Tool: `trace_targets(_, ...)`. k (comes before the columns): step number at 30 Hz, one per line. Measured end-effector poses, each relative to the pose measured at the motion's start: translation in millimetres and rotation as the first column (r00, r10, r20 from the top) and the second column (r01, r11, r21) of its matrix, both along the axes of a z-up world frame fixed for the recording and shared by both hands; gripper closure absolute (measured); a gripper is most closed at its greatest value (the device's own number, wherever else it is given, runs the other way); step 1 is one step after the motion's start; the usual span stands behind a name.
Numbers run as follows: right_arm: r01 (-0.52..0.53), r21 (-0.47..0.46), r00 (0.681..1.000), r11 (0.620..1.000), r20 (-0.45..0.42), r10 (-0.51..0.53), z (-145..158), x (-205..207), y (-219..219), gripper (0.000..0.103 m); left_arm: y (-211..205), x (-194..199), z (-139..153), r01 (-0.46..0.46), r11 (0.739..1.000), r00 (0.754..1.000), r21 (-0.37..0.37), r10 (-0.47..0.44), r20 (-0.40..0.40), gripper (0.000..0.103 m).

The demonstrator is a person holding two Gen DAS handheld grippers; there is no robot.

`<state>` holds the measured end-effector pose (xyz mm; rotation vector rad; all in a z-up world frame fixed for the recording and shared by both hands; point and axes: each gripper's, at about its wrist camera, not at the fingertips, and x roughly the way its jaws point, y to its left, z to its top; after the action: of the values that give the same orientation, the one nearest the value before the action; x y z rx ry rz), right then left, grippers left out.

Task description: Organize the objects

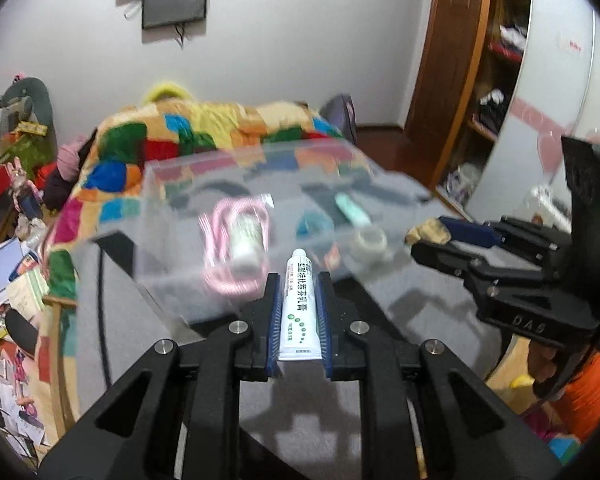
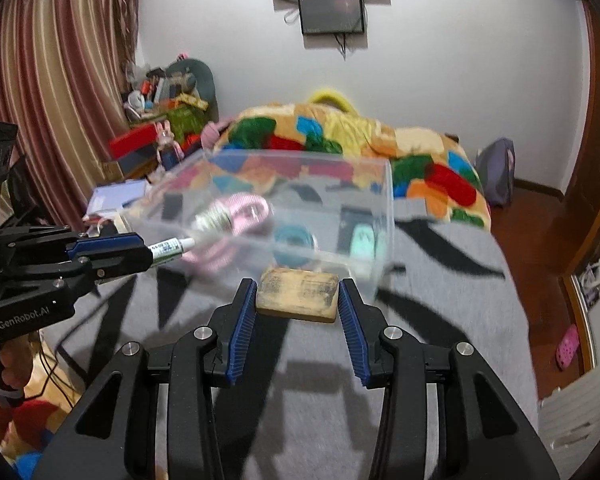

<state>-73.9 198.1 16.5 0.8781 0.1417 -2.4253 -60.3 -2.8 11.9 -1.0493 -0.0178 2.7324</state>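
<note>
you're partway through, by the look of it: some items already sit in the bin [image 1: 188, 184], and two more are in your grippers, not yet dropped.

left gripper [image 1: 298, 308] is clamped on a white tube [image 1: 299, 308], cap pointing forward toward the bin's near wall. in the right view the tube [image 2: 168, 249] sticks out of the left gripper [image 2: 140, 252] just beside the bin's left corner, still outside it as far as you can tell.

right gripper [image 2: 297, 300] is closed on a tan block [image 2: 297, 296], held flat across its ends, right in front of the bin [image 2: 384, 208], apparently outside it. from the left view the block [image 1: 428, 233] peeks out of the right gripper [image 1: 440, 240].

the bin is clear plastic, open top, sitting on the grey blanket [image 2: 440, 280]. inside: a pink cable [image 1: 228, 248] coiled around a white cylinder [image 1: 246, 242], a teal ring [image 2: 294, 240], a mint thing [image 1: 352, 210], a tape roll [image 1: 370, 238] that may be inside or beside, too blurred to say. dark shapes further back, unclear.

left to do: both held items go in; nothing else loose shows on the blanket.
</note>
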Motion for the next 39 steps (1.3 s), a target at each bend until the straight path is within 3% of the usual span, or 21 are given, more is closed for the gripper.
trace_targets(8, 0.000, -0.041, 0.998, 0.999, -0.059, -0.002, 27.2, -24.3, -20.7, 0.065, -15.4, -25.4, 26.3, -0.038, 0.999, 0.996, 0.034, 0.041, -0.073, 0.087)
trace_targets(13, -0.002, -0.035, 1.000, 0.999, -0.028, 0.001, 22.4, -47.3, -36.6, 0.065, -23.2, -56.0, 11.2, -0.067, 0.997, 0.997, 0.049, 0.069, -0.022, 0.087)
trace_targets(19, -0.029, -0.001, 0.997, 1.000, 0.078, 0.029, -3.0, -75.6, -53.7, 0.065, -24.9, -81.8, -14.1, -0.091, 0.994, 0.994, 0.063, 0.087, 0.062, 0.087)
trace_targets(24, -0.040, 0.038, 0.995, 0.999, 0.091, 0.036, -16.4, -76.6, -60.8, 0.064, -26.2, -87.7, -26.5, -0.083, 0.992, 0.991, 0.096, 0.072, 0.112, 0.087)
trace_targets(29, -0.044, 0.050, 0.997, 0.998, 0.071, 0.040, -11.2, -72.5, -56.6, 0.052, -25.9, -83.1, -23.5, -0.074, 0.992, 0.992, 0.104, 0.063, 0.108, 0.086)
trace_targets(33, -0.041, 0.033, 0.998, 0.999, 0.043, 0.039, 0.1, -63.8, -49.5, 0.051, -24.2, -73.2, -12.2, -0.074, 0.993, 0.995, 0.089, 0.068, 0.071, 0.086)
trace_targets(35, -0.040, 0.026, 0.999, 0.999, 0.031, 0.039, 4.6, -57.6, -44.4, 0.050, -23.5, -65.1, -7.0, -0.079, 0.994, 0.996, 0.081, 0.075, 0.051, 0.084)
trace_targets(39, -0.034, 0.019, 0.999, 0.999, 0.009, 0.034, 10.6, -44.0, -35.4, 0.047, -25.6, -50.7, -2.5, -0.103, 0.992, 0.995, 0.071, 0.101, 0.023, 0.063)
